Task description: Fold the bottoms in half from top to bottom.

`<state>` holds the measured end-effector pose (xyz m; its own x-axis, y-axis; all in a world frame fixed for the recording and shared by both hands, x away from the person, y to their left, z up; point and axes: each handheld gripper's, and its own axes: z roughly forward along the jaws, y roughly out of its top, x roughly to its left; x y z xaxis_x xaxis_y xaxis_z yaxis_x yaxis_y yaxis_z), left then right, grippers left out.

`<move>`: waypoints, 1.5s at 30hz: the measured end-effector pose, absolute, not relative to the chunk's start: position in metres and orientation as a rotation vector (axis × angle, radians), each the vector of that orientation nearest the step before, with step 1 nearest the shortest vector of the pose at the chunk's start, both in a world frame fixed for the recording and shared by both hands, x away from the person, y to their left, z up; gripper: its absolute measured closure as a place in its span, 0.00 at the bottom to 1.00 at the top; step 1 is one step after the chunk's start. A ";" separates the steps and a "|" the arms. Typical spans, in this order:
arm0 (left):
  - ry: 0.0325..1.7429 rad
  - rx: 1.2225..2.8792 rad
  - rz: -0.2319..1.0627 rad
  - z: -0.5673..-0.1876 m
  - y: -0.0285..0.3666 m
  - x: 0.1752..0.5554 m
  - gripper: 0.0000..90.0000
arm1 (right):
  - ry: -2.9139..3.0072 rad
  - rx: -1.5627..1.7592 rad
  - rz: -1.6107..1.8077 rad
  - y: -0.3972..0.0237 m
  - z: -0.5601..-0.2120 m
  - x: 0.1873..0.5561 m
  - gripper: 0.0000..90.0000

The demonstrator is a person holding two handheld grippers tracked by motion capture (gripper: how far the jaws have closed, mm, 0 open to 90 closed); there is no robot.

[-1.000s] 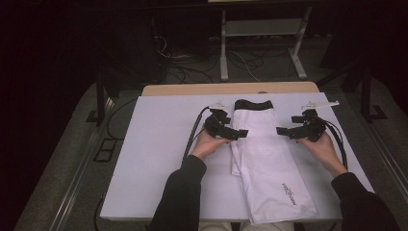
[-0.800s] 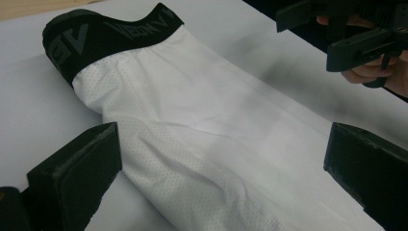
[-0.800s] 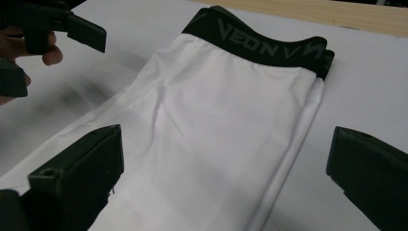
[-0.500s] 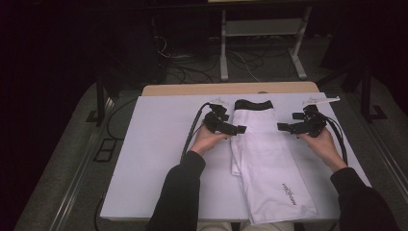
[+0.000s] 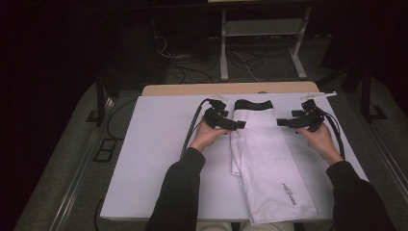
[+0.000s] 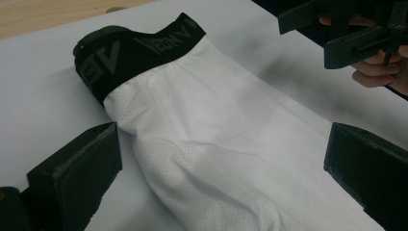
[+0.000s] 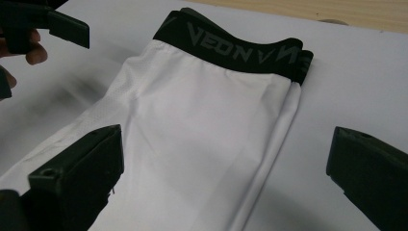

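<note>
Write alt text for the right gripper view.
White folded fabric shorts with a black lettered elastic waistband lie flat on a white table cover, between the right gripper's open black jaws. The left gripper shows at upper left.

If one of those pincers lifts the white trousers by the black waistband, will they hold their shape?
Probably not. The white trousers lie flat with soft creases, so they would likely droop. The thin, perforated cloth looks light. The black waistband seems thicker, perhaps easier to pinch.

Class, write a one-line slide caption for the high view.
Two open grippers, left and right, flank folded white shorts.
</note>
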<state>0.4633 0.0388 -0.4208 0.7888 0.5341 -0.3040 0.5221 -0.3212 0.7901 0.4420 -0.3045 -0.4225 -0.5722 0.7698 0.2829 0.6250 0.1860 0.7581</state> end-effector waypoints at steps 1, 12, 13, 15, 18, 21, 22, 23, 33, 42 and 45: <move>0.797 1.978 0.014 -0.422 0.039 0.464 0.00 | 2.293 1.367 1.325 -0.304 -0.422 0.444 0.00; 0.845 1.976 0.001 -0.427 0.041 0.478 0.00 | 2.316 1.388 1.281 -0.299 -0.423 0.459 0.00; 0.846 1.976 0.002 -0.427 0.040 0.479 0.00 | 2.317 1.391 1.281 -0.299 -0.423 0.460 0.00; 0.854 1.979 0.004 -0.428 0.039 0.481 0.00 | 2.320 1.394 1.273 -0.297 -0.423 0.463 0.00; 0.872 1.977 -0.002 -0.430 0.039 0.486 0.00 | 2.327 1.407 1.264 -0.296 -0.424 0.467 0.00; 0.885 1.974 -0.012 -0.431 0.038 0.491 0.00 | 2.352 1.432 1.229 -0.294 -0.427 0.472 0.00; 0.887 1.980 -0.014 -0.432 0.037 0.492 0.00 | 2.359 1.437 1.212 -0.293 -0.427 0.474 0.00; 0.890 1.978 -0.015 -0.433 0.036 0.493 0.00 | 2.367 1.440 1.194 -0.292 -0.428 0.476 0.00; 0.946 1.957 -0.057 -0.446 0.038 0.502 0.00 | 2.384 1.525 1.198 -0.296 -0.432 0.488 0.15; 0.949 1.960 -0.104 -0.454 0.033 0.506 0.00 | 2.414 1.576 1.198 -0.296 -0.436 0.496 0.30; 0.958 1.953 -0.107 -0.456 0.033 0.507 0.02 | 2.421 1.588 1.186 -0.297 -0.439 0.497 0.33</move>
<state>0.5071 0.0331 -0.4561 0.6925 0.5789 -0.4305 0.6599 -0.2671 0.7023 0.4972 -0.2969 -0.4385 -0.4846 0.7903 0.3751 0.7806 0.1971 0.5932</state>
